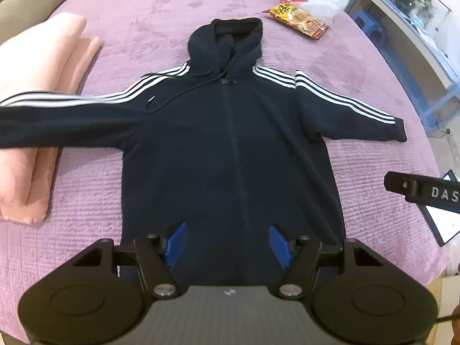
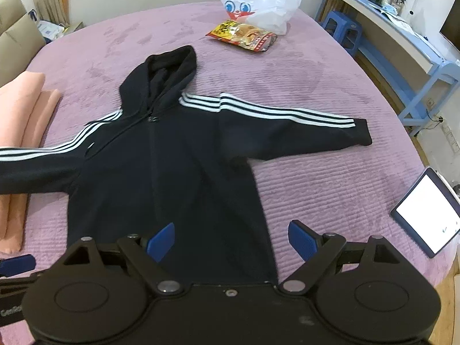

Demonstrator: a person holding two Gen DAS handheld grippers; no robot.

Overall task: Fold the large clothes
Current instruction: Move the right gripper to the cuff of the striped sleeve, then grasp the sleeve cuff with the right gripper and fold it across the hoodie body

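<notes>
Hoodie: the dark zip-up hoodie [image 1: 230, 143] lies flat and face-up on the purple bedspread [image 1: 359, 172], zip closed, hood [image 1: 227, 46] pointing away from us; nothing folded yet, by the look of it.
Sleeves: both are spread wide; the right sleeve [image 2: 287, 126] runs out flat to its cuff, white stripes showing; the left sleeve [image 1: 57, 120] drapes over the folded peach blanket [image 1: 31, 92] at the bed's edge.
Left gripper: the left gripper [image 1: 228, 244] hovers over the hem, blue fingers [image 1: 176, 243] spread apart, holding nothing.
Right gripper: the right gripper [image 2: 231, 241] sits near the hem's right corner, fingers [image 2: 302, 240] wide apart and empty; whether they touch the cloth, I cannot tell.
Progress: right at the start, I'd say; the laying-out is done, the folding is all to come.
Left to do: sleeves in across the body, probably the sides too, then hem up toward the hood; that is my reading only.
Bystanders: a snack packet [image 2: 243, 36] and a white plastic bag [image 2: 258, 3] sit beyond the hood, well apart from it; a lit tablet [image 2: 425, 215] rests at the bed's right edge.
</notes>
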